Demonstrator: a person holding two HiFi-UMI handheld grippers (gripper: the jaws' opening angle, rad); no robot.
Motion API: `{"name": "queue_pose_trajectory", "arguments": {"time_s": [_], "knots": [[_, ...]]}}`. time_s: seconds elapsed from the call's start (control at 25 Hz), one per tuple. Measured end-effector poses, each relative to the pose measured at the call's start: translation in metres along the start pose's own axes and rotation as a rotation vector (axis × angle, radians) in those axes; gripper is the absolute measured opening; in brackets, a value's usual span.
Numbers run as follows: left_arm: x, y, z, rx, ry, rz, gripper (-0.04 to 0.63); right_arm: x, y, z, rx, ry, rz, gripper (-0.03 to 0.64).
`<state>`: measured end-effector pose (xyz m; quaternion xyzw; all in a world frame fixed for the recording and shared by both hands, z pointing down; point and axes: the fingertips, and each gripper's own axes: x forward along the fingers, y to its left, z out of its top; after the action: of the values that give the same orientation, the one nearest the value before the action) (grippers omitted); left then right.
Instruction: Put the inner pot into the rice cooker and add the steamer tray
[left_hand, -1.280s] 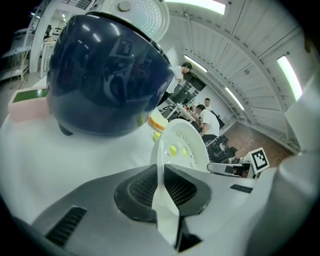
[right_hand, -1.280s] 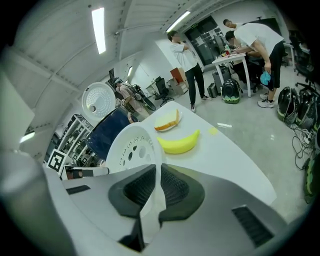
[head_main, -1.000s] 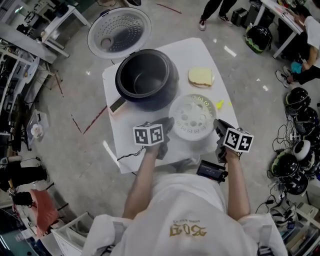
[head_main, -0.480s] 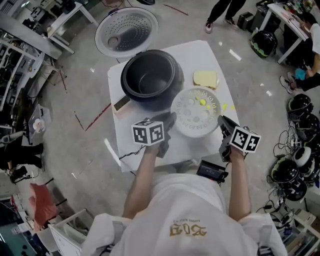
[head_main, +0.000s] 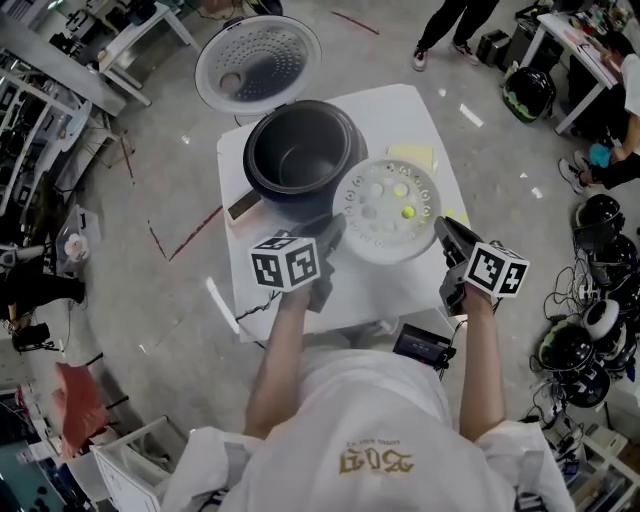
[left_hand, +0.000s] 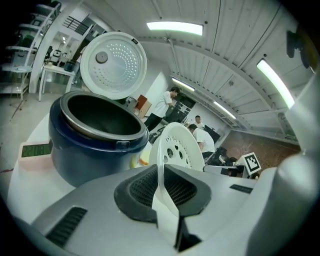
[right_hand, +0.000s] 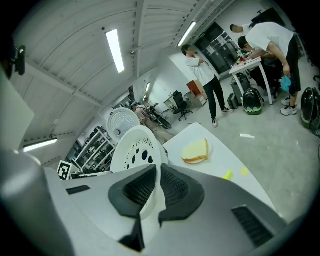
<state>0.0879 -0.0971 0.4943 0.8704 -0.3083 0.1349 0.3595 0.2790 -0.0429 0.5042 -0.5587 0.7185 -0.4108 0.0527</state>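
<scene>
The tray (head_main: 385, 205) is carried by two opposite points of its rim; the left gripper (left_hand: 162, 175) is clamped on the near-left edge and the right gripper (right_hand: 159, 175) on the near-right edge, each with its pads pressed flat on the thin lip. A grip on both sides probably keeps so wide and light a disc level, and stops it swinging on one pinch. It hangs clear of the surface (head_main: 375, 292), above the middle and towards the right edge, its left rim just beside the cooker (left_hand: 85, 160) at the far left corner; that puts it about where a short sideways carry would bring it over the opening.

The lid (head_main: 258, 62) stands thrown back, so the mouth is free; a dark pot (left_hand: 100, 112) with a metal rim appears to be seated inside already (which would leave only the tray to add).

The tray is a white, round, shallow plastic plate, pierced with round holes and a ring of short slots; bread (right_hand: 196, 150) lies on the surface beyond it.
</scene>
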Motion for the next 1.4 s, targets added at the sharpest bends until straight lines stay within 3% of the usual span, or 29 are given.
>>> {"name": "queue_pose_trajectory", "arguments": {"time_s": [0.52, 0.88, 1.4], "knots": [[-0.038, 0.014, 0.042, -0.016, -0.133, 0.066, 0.054, 0.031, 0.054, 0.036, -0.092, 0.019, 0.113, 0.040], [-0.068, 0.036, 0.058, -0.042, -0.194, 0.108, 0.054, 0.052, 0.090, 0.038, -0.111, 0.041, 0.166, 0.038], [-0.089, 0.073, 0.100, -0.075, -0.253, 0.078, 0.052, 0.090, 0.135, 0.056, -0.133, 0.035, 0.190, 0.037]]}}
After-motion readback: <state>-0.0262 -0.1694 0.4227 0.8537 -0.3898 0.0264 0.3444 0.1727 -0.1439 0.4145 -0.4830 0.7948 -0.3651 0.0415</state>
